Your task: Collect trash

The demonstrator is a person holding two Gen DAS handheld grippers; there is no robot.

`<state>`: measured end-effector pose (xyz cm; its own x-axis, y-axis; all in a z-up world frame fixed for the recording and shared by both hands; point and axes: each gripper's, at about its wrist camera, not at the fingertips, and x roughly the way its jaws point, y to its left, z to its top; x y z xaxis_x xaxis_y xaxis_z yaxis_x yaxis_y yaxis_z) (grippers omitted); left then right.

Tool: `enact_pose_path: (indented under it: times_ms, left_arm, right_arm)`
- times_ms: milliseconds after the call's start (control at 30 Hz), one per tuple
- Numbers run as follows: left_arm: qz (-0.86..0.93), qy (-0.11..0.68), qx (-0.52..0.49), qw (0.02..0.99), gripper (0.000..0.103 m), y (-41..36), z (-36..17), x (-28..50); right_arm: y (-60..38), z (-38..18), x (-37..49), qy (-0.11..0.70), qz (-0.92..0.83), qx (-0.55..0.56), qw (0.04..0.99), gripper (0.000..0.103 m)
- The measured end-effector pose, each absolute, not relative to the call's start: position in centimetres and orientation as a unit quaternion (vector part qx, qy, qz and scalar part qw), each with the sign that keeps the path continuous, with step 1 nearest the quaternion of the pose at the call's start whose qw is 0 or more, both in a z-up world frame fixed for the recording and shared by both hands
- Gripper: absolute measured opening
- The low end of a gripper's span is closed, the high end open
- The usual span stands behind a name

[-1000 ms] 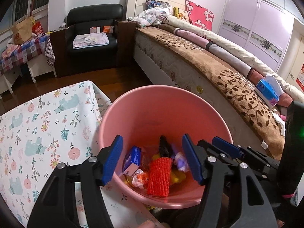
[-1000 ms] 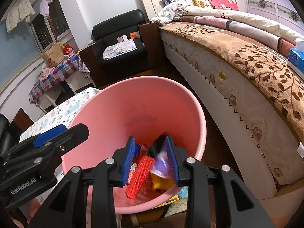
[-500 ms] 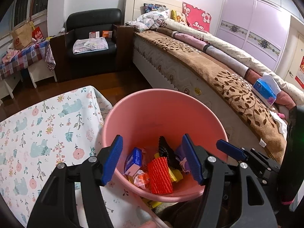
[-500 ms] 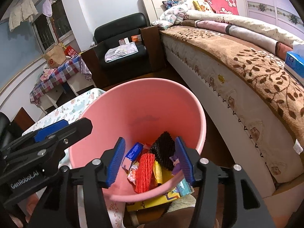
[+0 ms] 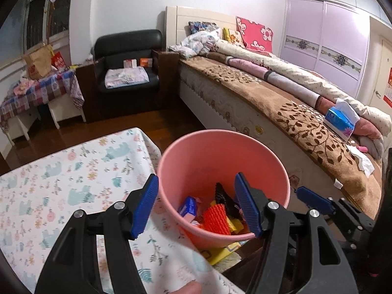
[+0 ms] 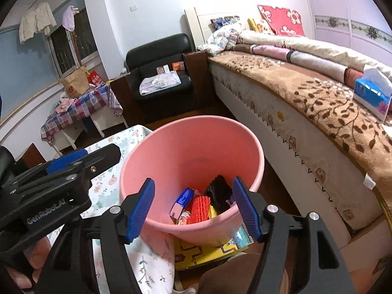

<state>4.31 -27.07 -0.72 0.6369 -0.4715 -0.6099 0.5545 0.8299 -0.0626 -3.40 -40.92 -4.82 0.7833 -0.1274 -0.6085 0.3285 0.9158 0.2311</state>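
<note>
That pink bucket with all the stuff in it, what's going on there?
A person is tidying up trash with a gripper in each hand. The right gripper has just been opening its jaws, with nothing between them now. The left gripper is open and empty too. Both hang above the pink bucket, where a red foam net, a black foam net and a blue packet already lie.

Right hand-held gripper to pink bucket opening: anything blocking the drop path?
Nothing visible. The right hand-held gripper stands open and empty over the pink bucket, whose mouth is uncovered, with trash already at the bottom.
</note>
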Motion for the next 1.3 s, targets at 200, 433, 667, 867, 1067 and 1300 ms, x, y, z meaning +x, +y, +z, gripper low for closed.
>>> enact_pose_path:
  times_ms: [200, 433, 667, 867, 1067, 1300]
  left_arm:
    - [-0.279, 0.299, 0.059, 0.911, 0.064, -25.1, 0.4, 2.4]
    - [-0.275, 0.295, 0.050, 0.914, 0.060, -22.8, 0.8, 0.4]
    - [-0.269, 0.294, 0.038, 0.916, 0.059, -20.9, 0.8, -0.9]
    - [-0.266, 0.293, 0.031, 0.918, 0.055, -19.5, 0.8, -1.4]
    - [-0.266, 0.291, 0.026, 0.919, 0.055, -18.6, 0.9, -1.7]
    - [-0.269, 0.289, 0.025, 0.918, 0.054, -18.4, 0.9, -2.0]
  right_arm:
    - [-38.9, -3.5, -5.0, 0.292, -0.127, 0.149, 0.936, 0.067]
    - [-36.5, -2.9, -6.7, 0.291, -0.128, 0.134, 0.939, 0.067]
    - [-34.4, -2.6, -7.6, 0.286, -0.137, 0.125, 0.940, 0.067]
    - [-33.6, -2.0, -8.0, 0.281, -0.138, 0.118, 0.942, 0.067]
    - [-33.2, -1.9, -8.2, 0.280, -0.138, 0.113, 0.943, 0.067]
    - [-33.0, -1.9, -8.3, 0.281, -0.139, 0.113, 0.943, 0.067]
